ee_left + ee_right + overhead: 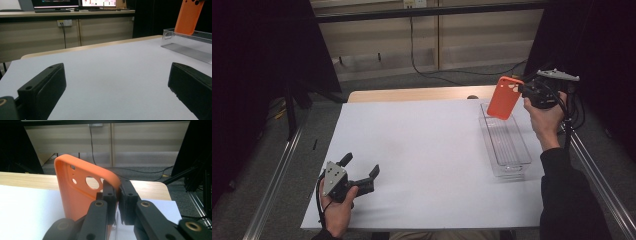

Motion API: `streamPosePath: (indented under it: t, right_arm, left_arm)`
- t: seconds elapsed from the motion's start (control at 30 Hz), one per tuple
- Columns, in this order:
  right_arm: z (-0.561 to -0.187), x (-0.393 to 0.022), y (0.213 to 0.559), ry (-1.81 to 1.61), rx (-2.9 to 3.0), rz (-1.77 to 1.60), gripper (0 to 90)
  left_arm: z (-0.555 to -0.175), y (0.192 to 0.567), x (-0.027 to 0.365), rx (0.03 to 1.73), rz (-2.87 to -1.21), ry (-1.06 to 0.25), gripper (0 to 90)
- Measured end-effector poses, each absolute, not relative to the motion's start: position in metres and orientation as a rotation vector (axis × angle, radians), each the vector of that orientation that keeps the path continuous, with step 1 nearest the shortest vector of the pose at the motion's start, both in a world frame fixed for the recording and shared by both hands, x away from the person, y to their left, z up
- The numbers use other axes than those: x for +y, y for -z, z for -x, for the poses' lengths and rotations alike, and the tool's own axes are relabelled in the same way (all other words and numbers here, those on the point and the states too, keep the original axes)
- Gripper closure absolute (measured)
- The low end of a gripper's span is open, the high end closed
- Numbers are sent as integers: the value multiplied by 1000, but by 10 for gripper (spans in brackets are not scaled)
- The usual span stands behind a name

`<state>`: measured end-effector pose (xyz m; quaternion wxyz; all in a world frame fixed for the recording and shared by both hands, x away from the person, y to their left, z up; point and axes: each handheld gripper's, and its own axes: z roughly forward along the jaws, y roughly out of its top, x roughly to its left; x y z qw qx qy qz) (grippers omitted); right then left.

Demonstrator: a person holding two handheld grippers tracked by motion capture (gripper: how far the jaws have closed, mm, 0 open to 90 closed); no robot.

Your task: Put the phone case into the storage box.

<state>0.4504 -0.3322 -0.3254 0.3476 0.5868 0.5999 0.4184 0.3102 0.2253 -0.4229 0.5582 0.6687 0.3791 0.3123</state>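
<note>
Clamped in my right claw, an orange phone case hangs tilted above the far end of a clear plastic tray, at the right side of the table. From the right claw's camera, the two black jaws pinch the case's rim beside its round camera holes, the case standing nearly on edge with its hollow side turned toward the lens and its lower part dropping toward the tray below. I see the tray as long and narrow, running away from me along the right edge of the white sheet that covers the table; whether the case's lower corner touches the tray I cannot tell from these angles. My left claw rests low at the near left corner of the sheet, well apart from the tray, its jaws spread wide with nothing between them. From its camera, those jaws frame bare white sheet, with the tray and the orange case at the far right. A black cable runs down the wall behind the table.
</note>
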Motion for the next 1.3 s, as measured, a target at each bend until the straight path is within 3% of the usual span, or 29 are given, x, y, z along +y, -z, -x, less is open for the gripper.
streamPosePath:
  t: [1.3]
  right_arm:
    - [-481,-315,359,-950,1574,-1516,843]
  left_arm:
    - [-310,423,225,895,-1580,-728,16]
